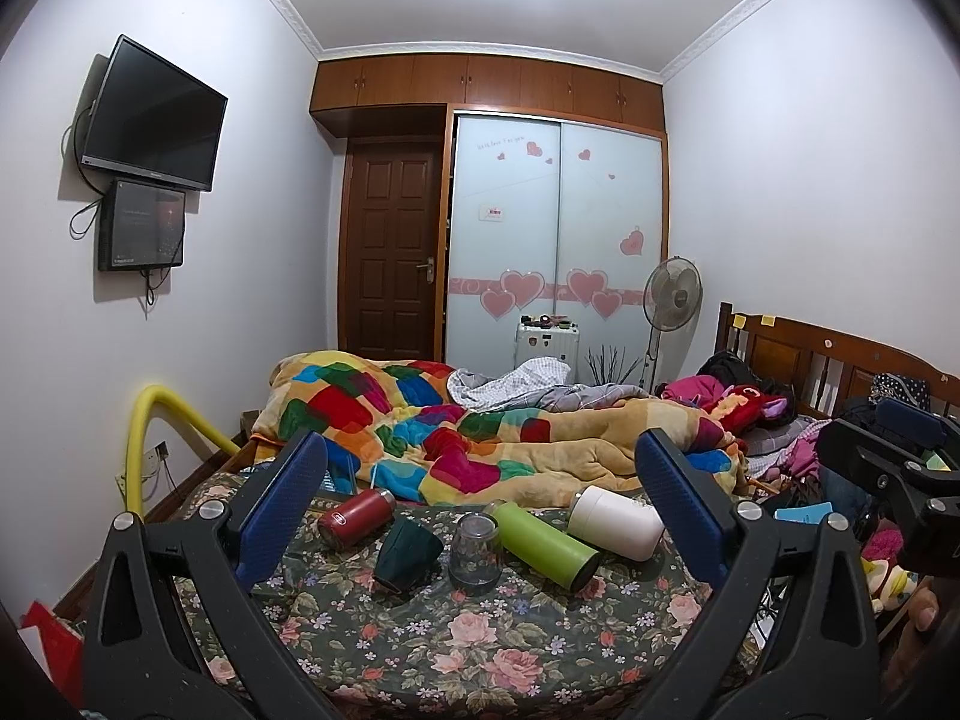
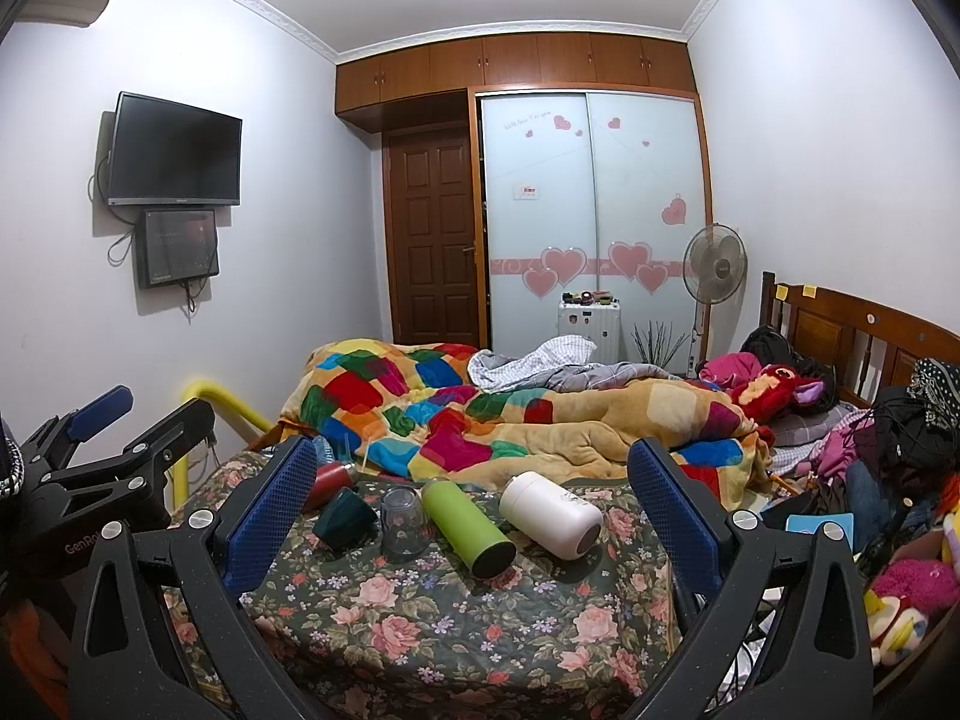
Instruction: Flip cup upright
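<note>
On the floral bed cover (image 1: pixel 480 642) lie several vessels. A clear glass cup (image 1: pixel 475 549) (image 2: pixel 403 521) stands upside down in the middle. A dark green cup (image 1: pixel 407 553) (image 2: pixel 344 519) lies tipped beside it on the left. A red bottle (image 1: pixel 354 517) (image 2: pixel 327 483), a green bottle (image 1: pixel 543 543) (image 2: pixel 468 527) and a white bottle (image 1: pixel 615 522) (image 2: pixel 549 513) lie on their sides. My left gripper (image 1: pixel 480 498) is open and empty, held short of the cups. My right gripper (image 2: pixel 474 492) is open and empty too, also short of them.
A colourful blanket (image 1: pixel 456 426) is heaped behind the vessels. Clothes and toys (image 2: pixel 888 480) pile up at the right by the wooden headboard (image 2: pixel 864 324). A yellow rail (image 1: pixel 162 420) stands at the bed's left edge. A wardrobe, door, fan and suitcase stand at the back.
</note>
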A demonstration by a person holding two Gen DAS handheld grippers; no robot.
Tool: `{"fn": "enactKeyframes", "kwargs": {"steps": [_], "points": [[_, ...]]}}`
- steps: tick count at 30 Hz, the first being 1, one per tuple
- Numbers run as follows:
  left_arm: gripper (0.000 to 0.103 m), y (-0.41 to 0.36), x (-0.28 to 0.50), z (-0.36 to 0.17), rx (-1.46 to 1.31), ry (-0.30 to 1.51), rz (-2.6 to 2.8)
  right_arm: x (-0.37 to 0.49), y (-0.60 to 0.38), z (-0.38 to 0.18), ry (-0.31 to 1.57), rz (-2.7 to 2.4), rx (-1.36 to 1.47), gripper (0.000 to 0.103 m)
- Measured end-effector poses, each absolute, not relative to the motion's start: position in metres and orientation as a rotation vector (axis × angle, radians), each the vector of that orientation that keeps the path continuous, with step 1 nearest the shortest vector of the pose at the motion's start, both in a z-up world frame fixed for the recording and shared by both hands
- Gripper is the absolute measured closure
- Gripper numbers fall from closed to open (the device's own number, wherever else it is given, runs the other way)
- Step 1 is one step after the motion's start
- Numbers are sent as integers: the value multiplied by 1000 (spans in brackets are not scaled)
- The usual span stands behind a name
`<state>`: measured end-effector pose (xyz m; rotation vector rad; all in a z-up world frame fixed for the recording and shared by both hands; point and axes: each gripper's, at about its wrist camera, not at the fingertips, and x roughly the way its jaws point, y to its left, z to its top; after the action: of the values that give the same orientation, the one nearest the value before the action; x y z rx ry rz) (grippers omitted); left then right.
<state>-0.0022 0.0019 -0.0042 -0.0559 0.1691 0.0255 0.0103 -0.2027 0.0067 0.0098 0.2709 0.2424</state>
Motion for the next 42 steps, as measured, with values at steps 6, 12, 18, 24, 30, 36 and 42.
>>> {"fn": "enactKeyframes", "kwargs": {"steps": [6, 12, 18, 24, 30, 36, 42], "points": [[0, 1, -2, -2, -56, 165, 26, 10, -204, 7, 271, 243, 11, 0], [0, 1, 0, -2, -58, 172, 27, 10, -206, 5, 272, 242, 11, 0], [0, 2, 7, -6, -57, 183, 31, 17, -191, 10, 292, 241, 15, 0], [0, 13, 28, -21, -76, 235, 51, 32, -206, 3, 324, 238, 17, 0], [0, 43, 86, -64, -151, 423, 82, 57, -207, -19, 398, 223, 12, 0], [0, 75, 163, -139, -134, 678, 125, 89, -208, -49, 503, 212, 11, 0], [0, 94, 225, -207, -123, 861, 88, 117, -203, -72, 599, 199, -8, 0]]}}
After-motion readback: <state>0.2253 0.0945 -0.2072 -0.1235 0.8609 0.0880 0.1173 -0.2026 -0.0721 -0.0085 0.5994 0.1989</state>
